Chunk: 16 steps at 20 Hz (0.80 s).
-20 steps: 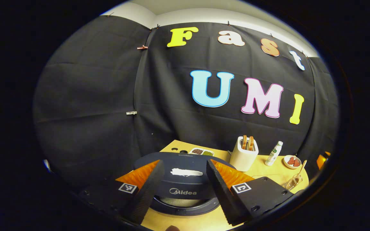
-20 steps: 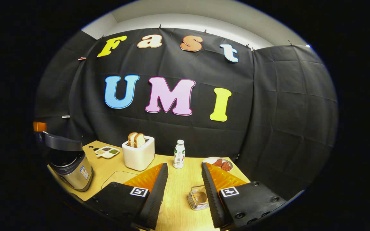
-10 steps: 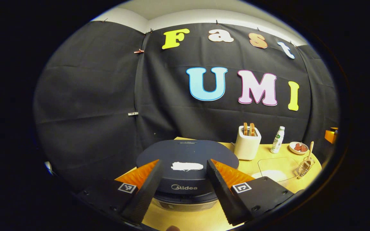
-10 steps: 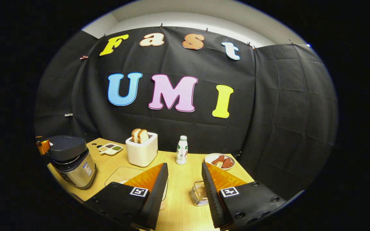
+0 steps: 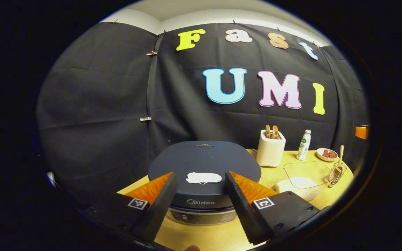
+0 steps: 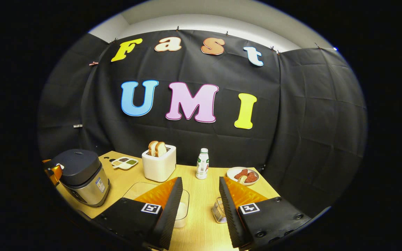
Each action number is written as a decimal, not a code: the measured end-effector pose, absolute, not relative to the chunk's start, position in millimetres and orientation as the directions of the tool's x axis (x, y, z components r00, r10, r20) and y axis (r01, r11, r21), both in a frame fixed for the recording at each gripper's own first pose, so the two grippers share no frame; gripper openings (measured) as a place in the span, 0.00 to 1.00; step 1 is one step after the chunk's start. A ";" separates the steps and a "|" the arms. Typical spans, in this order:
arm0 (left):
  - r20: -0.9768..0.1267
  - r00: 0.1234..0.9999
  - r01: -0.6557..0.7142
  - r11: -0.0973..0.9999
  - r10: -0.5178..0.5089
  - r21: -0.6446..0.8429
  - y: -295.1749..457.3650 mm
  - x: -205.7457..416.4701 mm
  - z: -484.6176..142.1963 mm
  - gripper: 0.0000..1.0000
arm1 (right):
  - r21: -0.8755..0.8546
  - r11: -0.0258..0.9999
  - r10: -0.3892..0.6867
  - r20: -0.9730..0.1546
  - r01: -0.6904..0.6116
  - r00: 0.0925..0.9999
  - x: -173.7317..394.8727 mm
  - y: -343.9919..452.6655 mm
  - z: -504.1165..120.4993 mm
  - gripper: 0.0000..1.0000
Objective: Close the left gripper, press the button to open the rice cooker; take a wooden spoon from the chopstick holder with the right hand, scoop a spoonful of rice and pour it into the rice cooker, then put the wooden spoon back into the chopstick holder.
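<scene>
Left gripper view looks along the left gripper [image 5: 198, 204], jaws spread wide and grasping nothing, straddling the front of the round rice cooker with brushed-steel body and dark matte lid [image 5: 204, 167]. That lid lies flat and shut, a white smear [image 5: 203, 177] on its top. By my judgement nothing of the task is done: the jaws are not yet clenched for pressing, the button is unpressed, and I cannot make out the button itself.

The slim wooden spoon [image 5: 340, 155] stands upright in the small wire chopstick holder [image 5: 335, 171] near the tabletop's right edge, untouched. Beside the cooker, a clear plastic box of white rice [image 5: 298, 182] sits toward the front edge.

Right gripper view shows the right gripper [image 6: 198, 209] released as well, empty, hovering over the pale wood-grain tabletop [image 6: 201, 195] with the wire holder just by its right finger.

Behind stand a glossy white toaster with two bread slices [image 6: 159, 166], a small white bottle [image 6: 202, 168], a round plate of reddish pieces [image 6: 243, 174] and a divided dish of grains [image 6: 125, 162].

Pressing, scooping, pouring and returning all remain.
</scene>
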<state>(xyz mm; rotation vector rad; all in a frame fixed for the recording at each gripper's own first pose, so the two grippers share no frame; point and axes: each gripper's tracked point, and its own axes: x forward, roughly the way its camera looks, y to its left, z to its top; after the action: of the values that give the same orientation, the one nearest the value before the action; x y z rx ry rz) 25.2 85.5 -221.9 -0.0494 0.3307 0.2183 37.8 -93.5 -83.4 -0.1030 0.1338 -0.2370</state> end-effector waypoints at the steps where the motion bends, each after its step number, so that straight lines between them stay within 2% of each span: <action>1: -0.320 0.926 -0.214 0.977 0.201 -0.006 85.4 25.2 -222.9 0.95 | -0.117 0.968 -0.238 -0.120 0.224 0.964 38.4 -91.5 -83.5 0.66; 2: -0.342 0.920 -0.211 0.977 0.190 -0.023 86.4 23.6 -231.1 0.95 | -0.115 0.968 -0.235 -0.121 0.222 0.964 38.3 -89.7 -83.2 0.66; 5: -0.311 0.935 -0.187 0.982 0.168 -0.031 84.4 21.2 -230.9 0.95 | -0.117 0.970 -0.228 -0.119 0.215 0.966 38.8 -85.9 -81.6 0.66; 12: -0.319 0.931 -0.198 0.979 0.176 -0.038 86.7 23.1 -228.4 0.94 | -0.115 0.972 -0.220 -0.128 0.205 0.967 38.5 -82.1 -82.8 0.66; 16: -0.333 0.924 -0.196 0.981 0.189 0.011 84.8 24.8 -227.2 0.94 | -0.096 0.975 -0.211 -0.111 0.201 0.971 36.2 -79.5 -75.8 0.66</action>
<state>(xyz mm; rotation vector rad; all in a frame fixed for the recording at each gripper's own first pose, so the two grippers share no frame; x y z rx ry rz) 24.8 84.8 -227.2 -0.0227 0.3396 0.1974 36.2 -79.5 -75.8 -0.0843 0.1209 -0.2083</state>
